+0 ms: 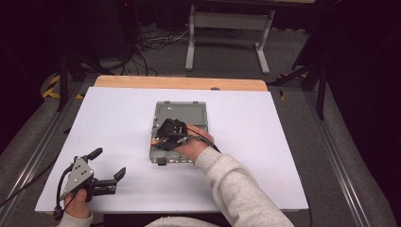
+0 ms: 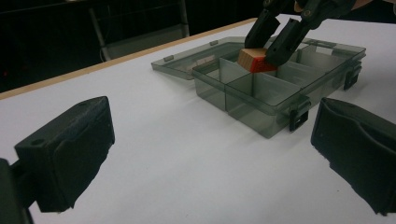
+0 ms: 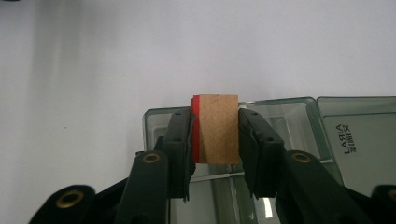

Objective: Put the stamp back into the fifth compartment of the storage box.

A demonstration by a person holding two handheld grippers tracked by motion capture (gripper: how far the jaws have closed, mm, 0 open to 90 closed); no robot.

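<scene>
A small wooden block (image 3: 218,122) with one red face is clamped between the pads of my right gripper (image 3: 217,140), which is shut on it. The block (image 2: 252,60) hangs just above a middle compartment of a smoky grey plastic organiser box (image 2: 254,100). The box's lid (image 3: 359,135) lies flat and open. In the high view the right gripper (image 1: 160,141) is over the near left part of the box (image 1: 182,113). My left gripper (image 1: 109,163) rests near the table's front left corner, open, with nothing between its pads (image 2: 70,149).
A white sheet (image 1: 118,123) covers the table, with a wooden strip (image 1: 179,83) along the far edge. Beyond it stand a metal frame (image 1: 227,28) and loose cables (image 1: 146,52) on the floor. A grey sleeve (image 1: 236,184) crosses the near right of the table.
</scene>
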